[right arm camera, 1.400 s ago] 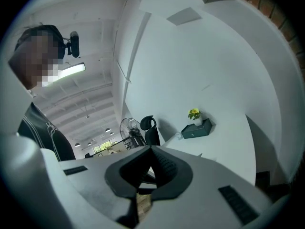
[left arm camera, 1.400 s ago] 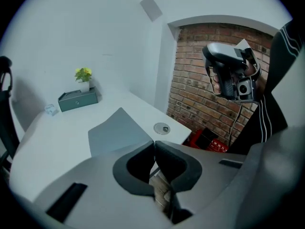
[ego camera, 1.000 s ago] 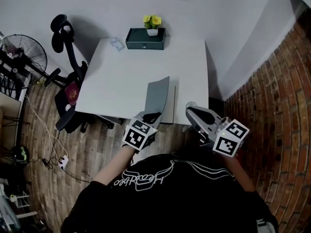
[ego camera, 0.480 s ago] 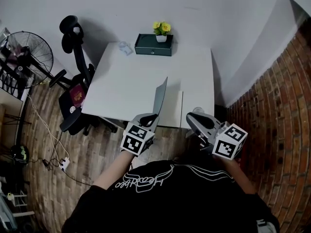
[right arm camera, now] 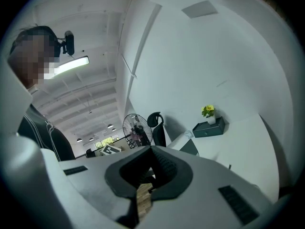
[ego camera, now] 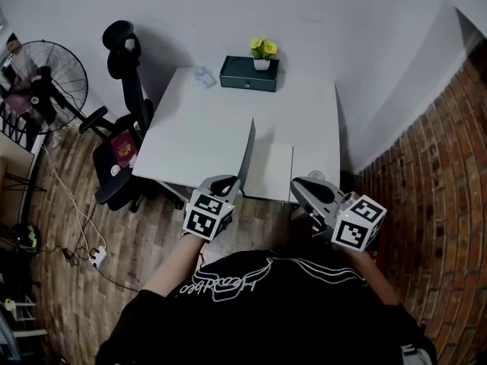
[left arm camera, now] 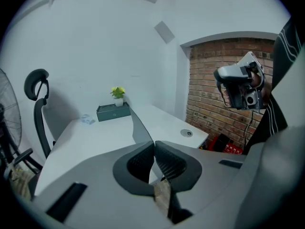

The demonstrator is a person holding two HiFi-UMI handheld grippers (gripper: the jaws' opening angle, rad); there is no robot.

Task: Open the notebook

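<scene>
A black shirt point(ego camera: 259, 310) with a white line drawing and script on the chest was worn. The left tongs point(ego camera: 234, 179) and right tongs point(ego camera: 298, 182) were cased in grey. A cube point(ego camera: 205, 216) of black-and-white square markers was fixed on each, and dark ribbed pads point(left arm camera: 138, 162) were fitted.

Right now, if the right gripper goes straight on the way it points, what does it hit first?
Likely the raised cover, near where the left gripper pinches it. Depth is unclear: the right gripper might pass just short of it, toward the chair.
</scene>
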